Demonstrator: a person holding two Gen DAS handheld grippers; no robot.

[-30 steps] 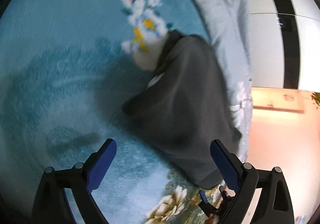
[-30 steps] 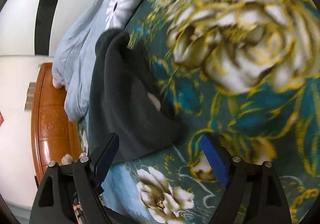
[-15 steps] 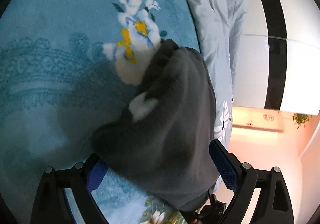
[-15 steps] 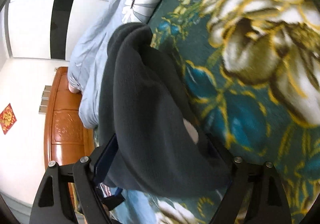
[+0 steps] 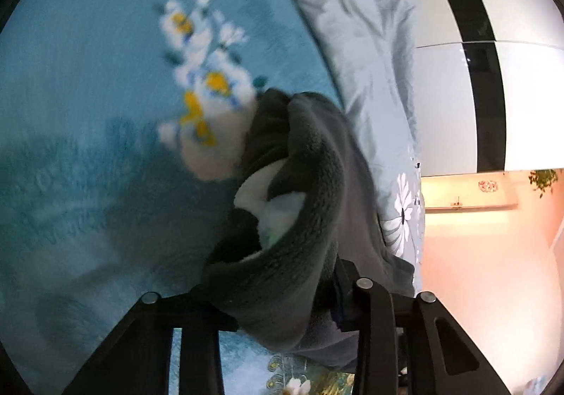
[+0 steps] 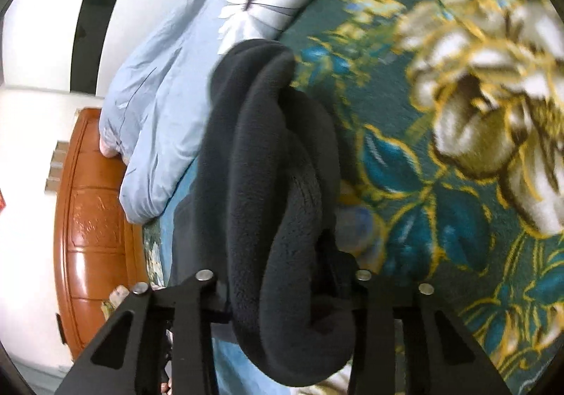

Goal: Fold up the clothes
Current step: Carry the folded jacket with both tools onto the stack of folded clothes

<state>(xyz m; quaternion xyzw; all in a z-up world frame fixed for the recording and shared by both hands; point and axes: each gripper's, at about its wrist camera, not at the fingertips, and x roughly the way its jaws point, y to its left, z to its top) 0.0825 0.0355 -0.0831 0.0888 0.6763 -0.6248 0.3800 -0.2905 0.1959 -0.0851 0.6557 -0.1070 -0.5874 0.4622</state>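
A dark grey fleece garment [image 5: 310,183] lies bunched on the teal floral blanket [image 5: 88,113], with a white label or lining showing in its folds. My left gripper [image 5: 278,292] is shut on one end of it; the cloth hides the fingertips. In the right wrist view the same fleece garment [image 6: 268,183] hangs in thick rolls between the jaws. My right gripper [image 6: 282,292] is shut on its other end, fingertips also buried in cloth.
A pale blue quilt with white flowers [image 5: 370,60] lies along the far side of the garment, also in the right wrist view [image 6: 169,84]. A brown wooden headboard [image 6: 91,218] stands beyond it. The blanket's large gold-and-white flower pattern [image 6: 493,95] spreads to the right.
Both grippers moved in onto the garment and closed from wide open onto its two ends. The fleece now bunches up between each pair of jaws.
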